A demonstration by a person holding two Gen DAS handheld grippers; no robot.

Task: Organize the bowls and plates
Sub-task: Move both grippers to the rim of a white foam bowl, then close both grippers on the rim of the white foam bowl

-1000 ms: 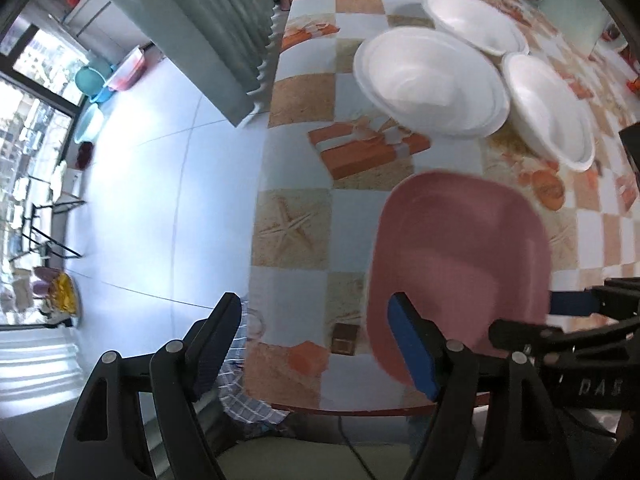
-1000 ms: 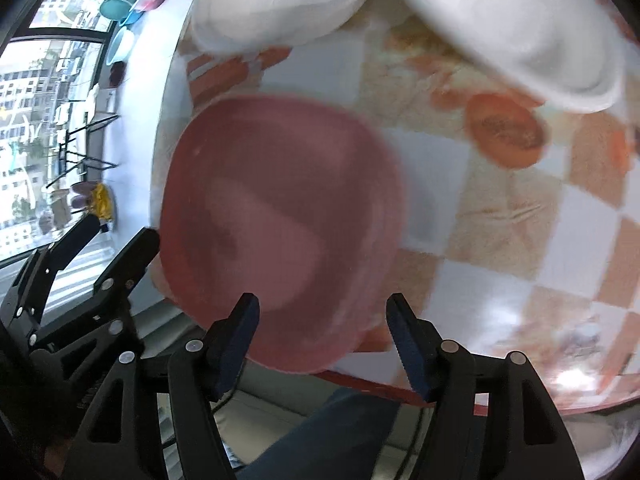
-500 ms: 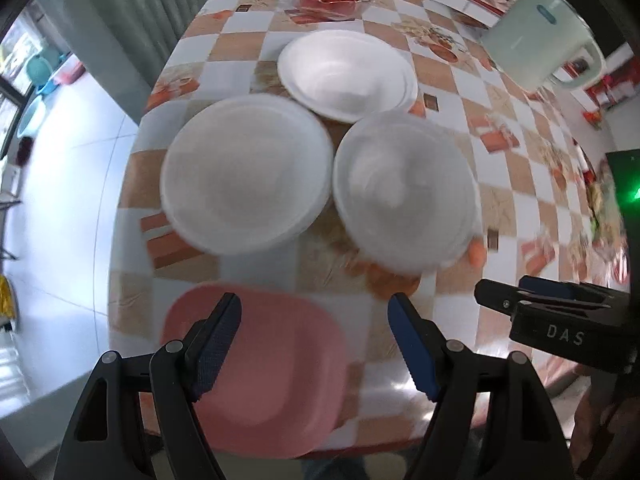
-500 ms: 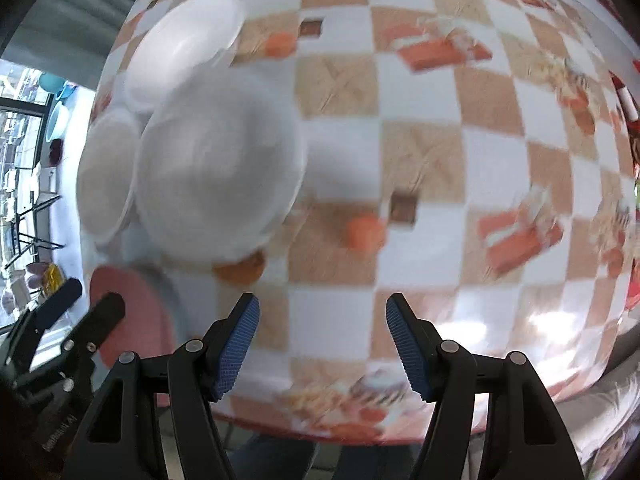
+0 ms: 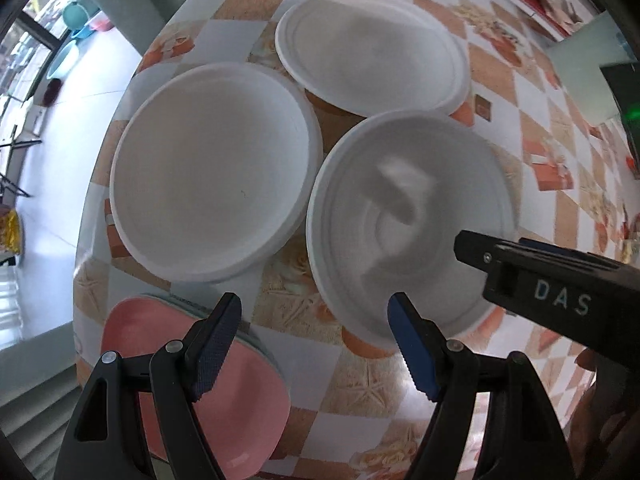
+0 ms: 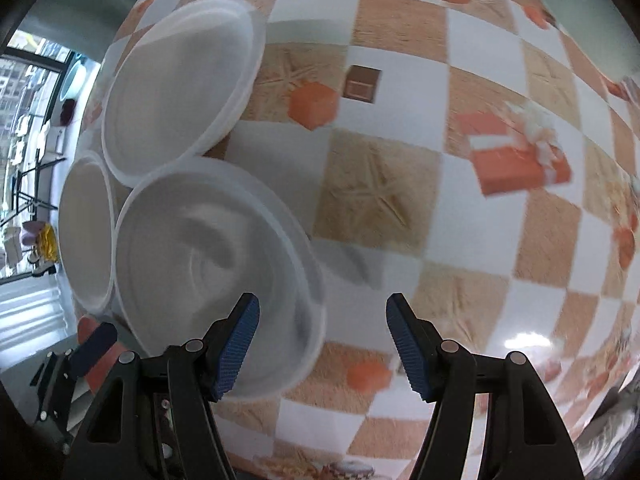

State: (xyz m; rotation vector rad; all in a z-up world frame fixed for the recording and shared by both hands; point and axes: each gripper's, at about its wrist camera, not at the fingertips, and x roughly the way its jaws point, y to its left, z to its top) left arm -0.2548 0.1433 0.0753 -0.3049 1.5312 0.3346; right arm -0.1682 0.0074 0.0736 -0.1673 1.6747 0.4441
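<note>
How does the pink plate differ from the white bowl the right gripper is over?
The pink squarish plate is coloured, shallow and round-cornered; the white round bowl is plain, circular and deeper. The plate sits at the table's near edge, apart; the bowl crowds two other white dishes. Both lie upright on the table, ungripped.

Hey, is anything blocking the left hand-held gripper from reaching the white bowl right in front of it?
Nothing visible lies between the left hand-held gripper and the nearest white bowl. The right hand-held gripper juts over that bowl's right side, so it crowds the space there, but the near rim is clear.
</note>
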